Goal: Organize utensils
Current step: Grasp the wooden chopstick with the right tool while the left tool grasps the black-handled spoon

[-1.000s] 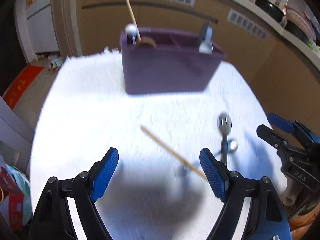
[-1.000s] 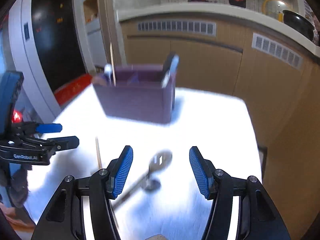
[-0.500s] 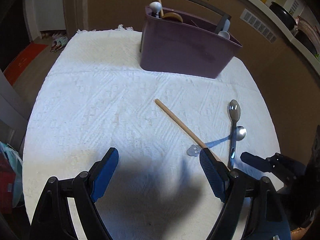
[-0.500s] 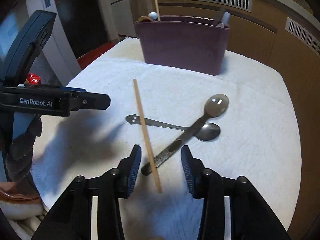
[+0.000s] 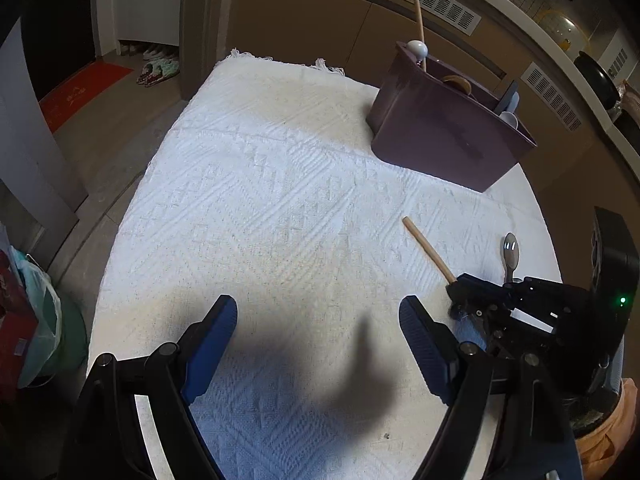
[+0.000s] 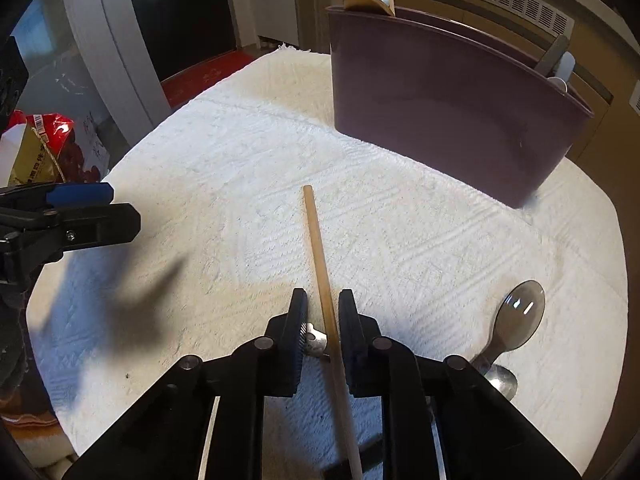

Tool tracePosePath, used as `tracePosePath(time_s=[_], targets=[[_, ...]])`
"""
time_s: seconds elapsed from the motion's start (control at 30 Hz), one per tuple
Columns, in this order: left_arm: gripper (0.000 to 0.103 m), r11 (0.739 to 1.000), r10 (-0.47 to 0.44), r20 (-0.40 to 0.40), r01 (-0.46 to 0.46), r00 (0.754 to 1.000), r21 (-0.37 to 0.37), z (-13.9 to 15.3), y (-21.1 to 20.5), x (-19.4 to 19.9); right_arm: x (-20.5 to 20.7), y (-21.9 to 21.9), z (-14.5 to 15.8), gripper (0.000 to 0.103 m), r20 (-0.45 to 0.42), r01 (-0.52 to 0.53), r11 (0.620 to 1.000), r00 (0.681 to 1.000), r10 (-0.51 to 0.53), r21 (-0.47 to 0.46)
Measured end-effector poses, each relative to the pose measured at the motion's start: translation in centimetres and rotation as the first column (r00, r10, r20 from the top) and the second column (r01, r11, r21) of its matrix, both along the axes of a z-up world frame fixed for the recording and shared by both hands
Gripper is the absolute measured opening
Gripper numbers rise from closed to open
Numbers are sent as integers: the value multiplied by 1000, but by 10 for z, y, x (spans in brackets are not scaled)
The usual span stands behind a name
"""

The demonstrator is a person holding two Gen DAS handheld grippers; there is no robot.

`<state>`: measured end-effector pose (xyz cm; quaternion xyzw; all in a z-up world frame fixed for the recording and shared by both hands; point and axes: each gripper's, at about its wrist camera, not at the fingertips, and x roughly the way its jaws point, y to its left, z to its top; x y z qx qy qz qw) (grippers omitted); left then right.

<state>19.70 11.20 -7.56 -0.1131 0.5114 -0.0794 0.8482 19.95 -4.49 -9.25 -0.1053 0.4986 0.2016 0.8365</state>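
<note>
Right gripper: I have it clamped on the chopstick, near edge of the cloth.
Left gripper: wide, empty.
Technique: I lift level, clear the spoons, tip upright into the far organizer.

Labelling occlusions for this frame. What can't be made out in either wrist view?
- Right wrist: near end of the wooden chopstick runs off the bottom edge; the shut right gripper covers the pad contact.
- Both views: the crossed metal spoons show bowls only; right gripper body hides the handles.
- Both views: the purple plastic utensil box hides its contents below the rim; dividers unclear.
- Left wrist: open left gripper, empty; bases cut off.
</note>
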Motion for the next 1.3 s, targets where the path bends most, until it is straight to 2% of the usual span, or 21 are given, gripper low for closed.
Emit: tracePosePath(time_s=[0.2,0.37,0.43,0.57,0.67,0.73,0.77,0.87,0.9,0.93,1.0,1.1,1.2,1.3], targets=[[80,999,-38,9,38,999,8,1,-8,-4,-16,-17,15,6,14,17,1000,1000,-17,8],[79,985,-170,23,168,985,43,5,-51,-9,-39,-78,40,6,51,155,987,986,-158,47],[77,967,-254,33,252,967,48,8,-77,-12,-51,-107,46,6,87,229,973,969,-231,26],[68,903,-426,64,419,903,93,17,-143,-19,-67,-154,41,6,94,332,943,938,-334,30],[68,853,-515,73,501,854,148,20,-187,-16,-75,-174,32,6,87,383,922,918,-386,47],[68,818,-568,70,553,820,157,20,-211,-9,-80,-187,26,6,83,410,910,906,-415,68],[68,810,-579,67,563,813,166,20,-222,-4,-82,-192,25,6,79,420,903,901,-426,88],[68,795,-594,41,578,804,181,15,-244,16,-83,-202,20,6,78,448,885,885,-459,129],[65,797,-588,20,575,809,184,12,-251,25,-83,-207,18,6,76,455,879,880,-468,144],[62,800,-582,3,571,813,186,9,-255,32,-83,-209,17,6,73,460,874,877,-475,158],[47,803,-572,-38,569,819,176,1,-265,46,-84,-215,14,6,72,464,868,874,-481,175],[47,820,-538,-83,544,839,181,-10,-273,59,-86,-219,9,6,70,464,865,873,-483,190],[46,822,-521,-106,532,847,202,-19,-279,67,-86,-222,3,6,58,467,862,872,-486,199],[42,826,-511,-97,519,854,221,-20,-284,72,-85,-223,3,6,56,462,863,875,-481,207]])
